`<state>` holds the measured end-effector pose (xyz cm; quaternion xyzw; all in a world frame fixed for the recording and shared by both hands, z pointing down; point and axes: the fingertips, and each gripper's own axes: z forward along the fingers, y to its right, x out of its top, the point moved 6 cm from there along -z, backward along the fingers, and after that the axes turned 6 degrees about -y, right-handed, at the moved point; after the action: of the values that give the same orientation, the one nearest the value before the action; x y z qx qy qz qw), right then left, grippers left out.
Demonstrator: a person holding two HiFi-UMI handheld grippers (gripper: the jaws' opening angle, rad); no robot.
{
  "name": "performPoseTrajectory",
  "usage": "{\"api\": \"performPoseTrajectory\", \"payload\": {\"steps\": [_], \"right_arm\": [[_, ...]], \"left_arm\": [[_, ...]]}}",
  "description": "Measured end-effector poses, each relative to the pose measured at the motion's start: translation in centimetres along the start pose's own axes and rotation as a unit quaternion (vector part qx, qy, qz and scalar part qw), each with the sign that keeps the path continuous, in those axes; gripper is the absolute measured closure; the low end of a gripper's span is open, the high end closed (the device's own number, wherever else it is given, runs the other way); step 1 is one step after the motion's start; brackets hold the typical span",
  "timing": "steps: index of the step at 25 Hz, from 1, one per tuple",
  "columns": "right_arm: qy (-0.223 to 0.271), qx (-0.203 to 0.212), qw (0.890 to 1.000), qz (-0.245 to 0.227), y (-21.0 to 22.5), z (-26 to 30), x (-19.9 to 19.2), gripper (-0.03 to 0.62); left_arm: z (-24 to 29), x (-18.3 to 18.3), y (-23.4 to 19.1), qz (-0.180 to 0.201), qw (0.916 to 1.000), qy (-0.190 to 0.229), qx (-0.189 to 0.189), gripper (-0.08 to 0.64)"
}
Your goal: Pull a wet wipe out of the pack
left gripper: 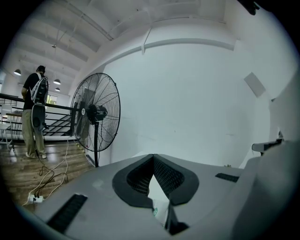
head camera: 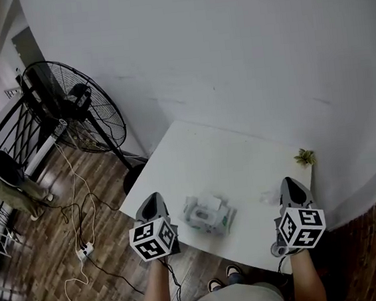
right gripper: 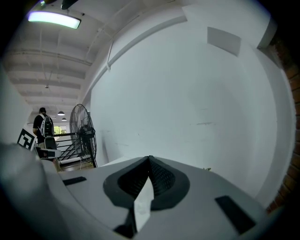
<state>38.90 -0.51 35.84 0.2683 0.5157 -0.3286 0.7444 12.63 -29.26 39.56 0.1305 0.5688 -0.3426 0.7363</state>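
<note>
Wipe pack (head camera: 208, 218) lay mid near edge of counter (head camera: 215, 153), white bit on top — lid flap or wipe, unclear. Left gripper (head camera: 152, 202) and right gripper (head camera: 291, 186) flanked it, both clenched on nothing. Scene fitted approach or wipe already out — pale scrap (head camera: 268, 198) near right edge.

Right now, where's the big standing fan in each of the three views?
Head view: fan at upper left, on the wooden floor.
Left gripper view: fan left of centre.
Right gripper view: fan small, at left.
Shared landmark: white wall.
</note>
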Motion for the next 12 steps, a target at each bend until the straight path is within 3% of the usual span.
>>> {"api": "performPoseTrajectory", "payload": {"steps": [12], "right_arm": [[-0.003, 0.010, 1.000, 0.002, 0.3, 0.2, -0.1, 0.591]], "left_arm": [[-1.0, -1.1, -0.4, -0.007, 0.9998, -0.008, 0.016, 0.558]]}}
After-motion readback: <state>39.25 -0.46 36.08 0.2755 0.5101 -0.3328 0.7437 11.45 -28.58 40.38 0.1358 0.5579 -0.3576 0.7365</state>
